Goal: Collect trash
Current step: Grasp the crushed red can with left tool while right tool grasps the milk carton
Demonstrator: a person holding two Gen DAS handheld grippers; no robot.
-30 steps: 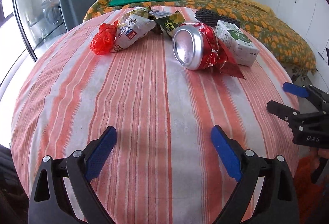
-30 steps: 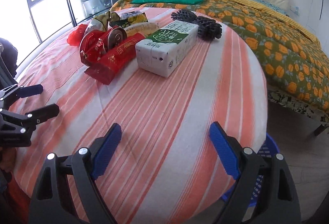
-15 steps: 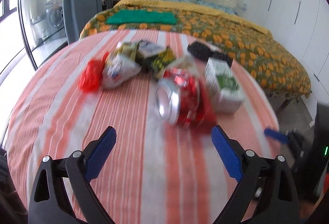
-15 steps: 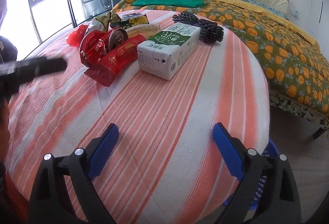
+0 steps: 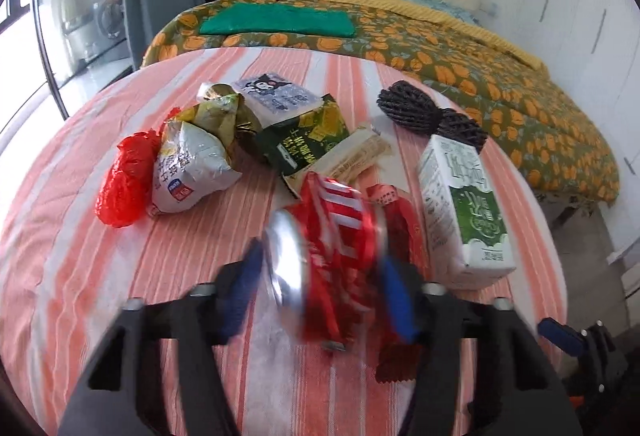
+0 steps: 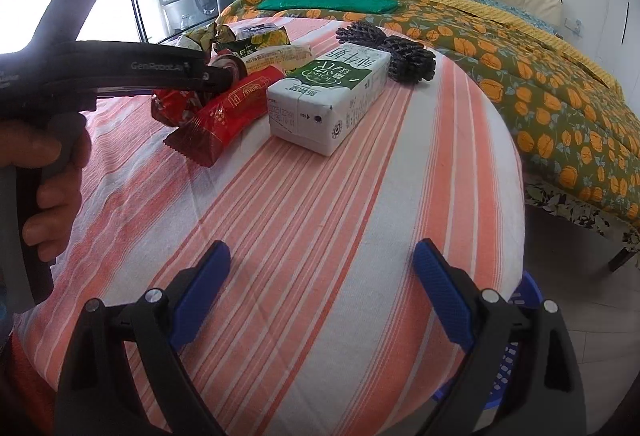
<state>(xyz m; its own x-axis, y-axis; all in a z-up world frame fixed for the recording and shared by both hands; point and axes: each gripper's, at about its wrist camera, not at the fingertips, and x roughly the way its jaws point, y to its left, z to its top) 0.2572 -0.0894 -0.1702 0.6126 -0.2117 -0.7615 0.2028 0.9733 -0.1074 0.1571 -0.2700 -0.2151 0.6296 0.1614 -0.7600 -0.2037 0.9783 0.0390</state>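
Left wrist view: the left tool [image 5: 320, 284] has just been closing its jaws around the red can [image 5: 320, 256], which lies on its side on the striped counter [image 5: 120, 296] with its silver end turned toward the camera; the blue pads sit against the can's two sides, though motion blur makes the contact hard to judge exactly. A red wrapper [image 5: 400, 220] lies under and beside the can. Just to the right stands the green-and-white milk carton [image 5: 464, 208], lying flat, with a black mesh bundle [image 5: 432, 114] past its far end. To the left are a red plastic bag [image 5: 126, 184] touching a white snack bag [image 5: 192, 168], and behind them a crumpled gold wrapper [image 5: 224, 112], a dark green packet [image 5: 304, 140] and a white packet with a cartoon print [image 5: 276, 96]. In the right wrist view, the right tool [image 6: 320, 292] hangs over bare cloth near the counter's edge with its jaws spread wide and nothing between them. A hand [image 6: 52, 188] grips the handle of the left tool at the left of that view, and the tool's black arm reaches across to the can. A blue basket [image 6: 524, 300] shows below the counter's edge, and a bed [image 6: 520, 48] with an orange-flowered cover lies beyond.
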